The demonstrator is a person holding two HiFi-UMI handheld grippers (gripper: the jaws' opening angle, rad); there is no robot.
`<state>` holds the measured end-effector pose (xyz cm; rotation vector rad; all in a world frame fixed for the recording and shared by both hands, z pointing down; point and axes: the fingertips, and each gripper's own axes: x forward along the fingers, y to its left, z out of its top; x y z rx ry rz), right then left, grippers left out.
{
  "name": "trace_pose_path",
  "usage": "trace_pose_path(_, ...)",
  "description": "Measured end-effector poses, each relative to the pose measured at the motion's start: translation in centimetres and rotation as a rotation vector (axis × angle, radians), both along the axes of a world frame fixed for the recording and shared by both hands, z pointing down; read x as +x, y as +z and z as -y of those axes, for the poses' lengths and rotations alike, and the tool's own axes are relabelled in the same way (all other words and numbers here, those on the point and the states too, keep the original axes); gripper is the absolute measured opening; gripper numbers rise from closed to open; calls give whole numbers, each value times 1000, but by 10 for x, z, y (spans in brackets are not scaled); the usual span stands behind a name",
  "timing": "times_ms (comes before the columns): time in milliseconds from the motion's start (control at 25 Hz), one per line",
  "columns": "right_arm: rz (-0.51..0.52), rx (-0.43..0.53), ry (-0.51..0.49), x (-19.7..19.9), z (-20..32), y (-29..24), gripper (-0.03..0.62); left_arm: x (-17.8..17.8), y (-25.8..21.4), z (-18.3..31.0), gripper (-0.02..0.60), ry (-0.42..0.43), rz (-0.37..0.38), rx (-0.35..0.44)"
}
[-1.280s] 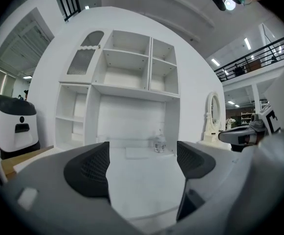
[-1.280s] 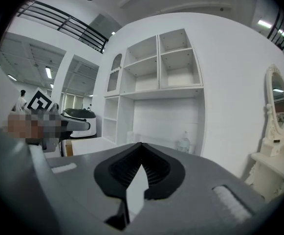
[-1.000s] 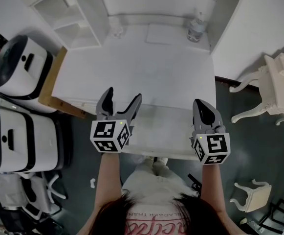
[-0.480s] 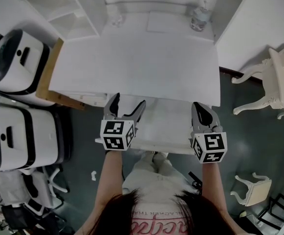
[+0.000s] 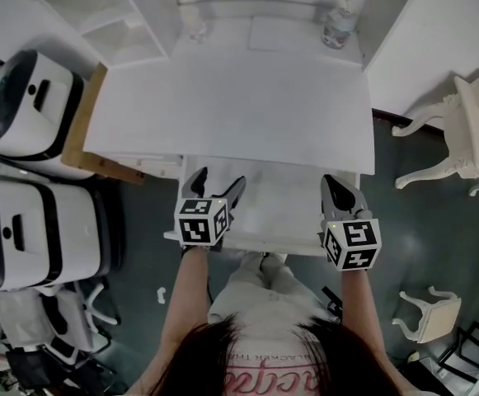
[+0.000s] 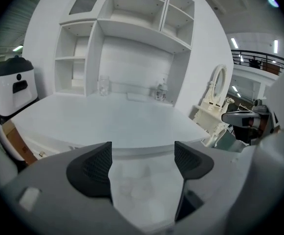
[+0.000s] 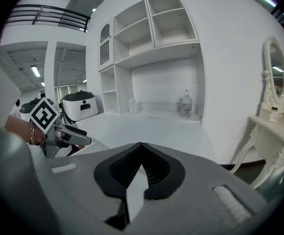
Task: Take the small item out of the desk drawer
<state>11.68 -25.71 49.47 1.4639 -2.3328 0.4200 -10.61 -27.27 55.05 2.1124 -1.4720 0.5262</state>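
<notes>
Scene: A person stands at the 6 o'clock edge of a white desk (image 5: 223, 97) with a gripper in each hand. A glass jar (image 5: 335, 30) sits far back on the desk at 1 o'clock.
Drawer: The drawer (image 5: 276, 217) stands open below the desk's front edge, showing a pale, shallow tray between the two tools.
Step in hand: Judging by the open drawer and the empty tools, this is the search-and-reach stage; nothing has been picked up yet.
Left gripper: The left gripper (image 5: 220, 178) hangs over the drawer's 9 o'clock side. Its jaws are wide apart and just starting to close, with only the drawer floor showing between them (image 6: 142, 151).
Right gripper: The right gripper (image 5: 331, 184) is at the drawer's 3 o'clock edge. Its jaws are together at the tips and hold nothing (image 7: 141, 148).
Small item: It cannot be made out. The head view shows the drawer floor as plain white. The left gripper view shows only faint pale marks on the floor ahead of the jaws, too washed out to tell whether they are the item. If it is there, it is pale, low-lying and likely light.
Next move: The left gripper probably needs to drop lower into the drawer, toward 12 o'clock, and straddle the item before closing. A white item on a white floor is easy to misjudge, so a slow approach seems wise.
</notes>
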Motion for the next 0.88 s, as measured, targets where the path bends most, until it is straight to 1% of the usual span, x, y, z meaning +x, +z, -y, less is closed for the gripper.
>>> trace_pose_path(320, -12, -31, 12, 4, -9, 9, 2, -7, 49, -12, 409, -6, -14, -173)
trace_pose_path(600, -20, -42, 20, 4, -12, 8, 2, 0, 87, -20, 397, 35, 7, -298)
trace_pose_path(720, -24, -47, 21, 3, -11, 10, 2, 7, 108, -26, 396, 52, -5, -361)
trace_pose_path(880, -29, -55, 12, -2, -8, 12, 2, 13, 126, -28, 393, 61, -14, -417)
